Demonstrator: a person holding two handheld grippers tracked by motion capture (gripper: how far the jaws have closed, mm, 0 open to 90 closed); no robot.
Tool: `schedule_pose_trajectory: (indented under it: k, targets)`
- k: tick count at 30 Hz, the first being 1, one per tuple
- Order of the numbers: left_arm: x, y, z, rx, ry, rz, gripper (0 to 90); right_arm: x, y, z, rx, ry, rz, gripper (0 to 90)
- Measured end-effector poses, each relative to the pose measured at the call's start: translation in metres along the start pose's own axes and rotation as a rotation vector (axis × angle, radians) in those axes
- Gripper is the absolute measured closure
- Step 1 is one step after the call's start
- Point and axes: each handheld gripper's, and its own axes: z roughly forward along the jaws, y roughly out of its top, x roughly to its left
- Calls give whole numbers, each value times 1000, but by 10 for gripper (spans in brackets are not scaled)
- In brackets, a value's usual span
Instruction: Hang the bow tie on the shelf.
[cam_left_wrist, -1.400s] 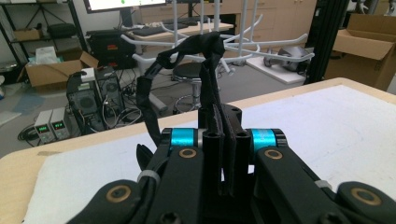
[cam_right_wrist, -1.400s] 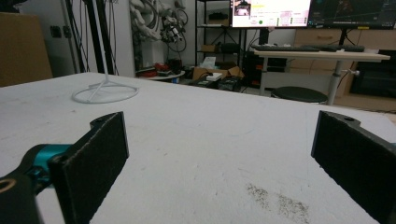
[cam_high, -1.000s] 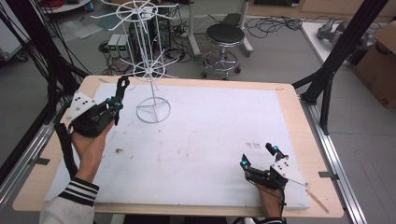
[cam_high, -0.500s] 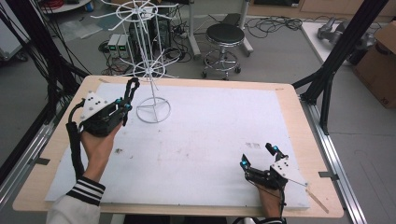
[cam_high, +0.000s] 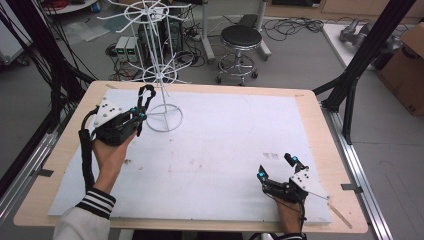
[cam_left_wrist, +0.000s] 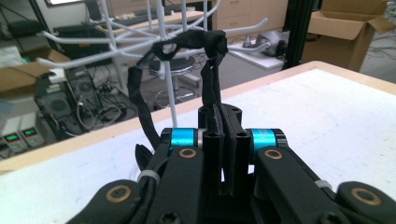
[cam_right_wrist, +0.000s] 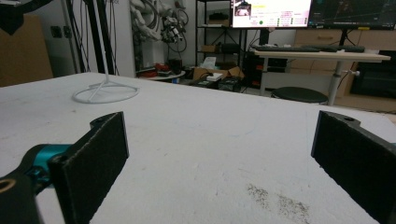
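Moved since earlier frames: left gripper (cam_high: 141, 112) has travelled forward and to the right across the table, from the left edge to a position just beside the wire stand (cam_high: 161, 75).
Left gripper jaws: pressed together on a black strap (cam_left_wrist: 212, 56); the clamp is plain in the left gripper view.
Strap position: carried above the table, a loop standing up from the jaws, its top level with the stand's lower white arms and close to them; whether it touches an arm cannot be told.
Task meaning: judged from this, the work is hanging the strap on the stand; the carry looks nearly complete, and the loop is not yet over a hook.
Next requirement: judged, the loop must be lifted over an arm tip before the jaws release.
Right gripper (cam_high: 276, 170): unchanged from the earlier frames, low at the near right of the table.
Right gripper jaws: wide apart, holding nothing, as the right gripper view shows.
Surface: white sheet (cam_high: 240, 135) on a wooden table (cam_high: 320, 107), with faint dark smudges near its middle.
Room: black round stool (cam_high: 241, 37) behind the table, cables on a grey floor, black frame struts at both sides, cardboard box (cam_high: 407, 60) far right.
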Motion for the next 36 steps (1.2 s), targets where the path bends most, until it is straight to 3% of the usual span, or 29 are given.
schedule_pose_trajectory:
  k: [8,13,29,30,33,36]
  targets:
    - [2,-2,4,23,-23,5,869,0,0,0,-1,0,2,28]
    - [7,-4,5,25,-43,-26,869,0,0,0,1,4,12,28]
    - [22,-11,10,85,-85,-49,856,-1,0,-1,-7,5,6,28]
    - [22,-12,11,83,-88,-60,838,-1,0,-1,-7,5,5,28]
    - [26,-16,9,39,-106,-144,645,0,0,-1,-8,5,4,28]
    - [29,-20,10,45,-82,-112,382,-1,0,-1,-12,3,3,28]
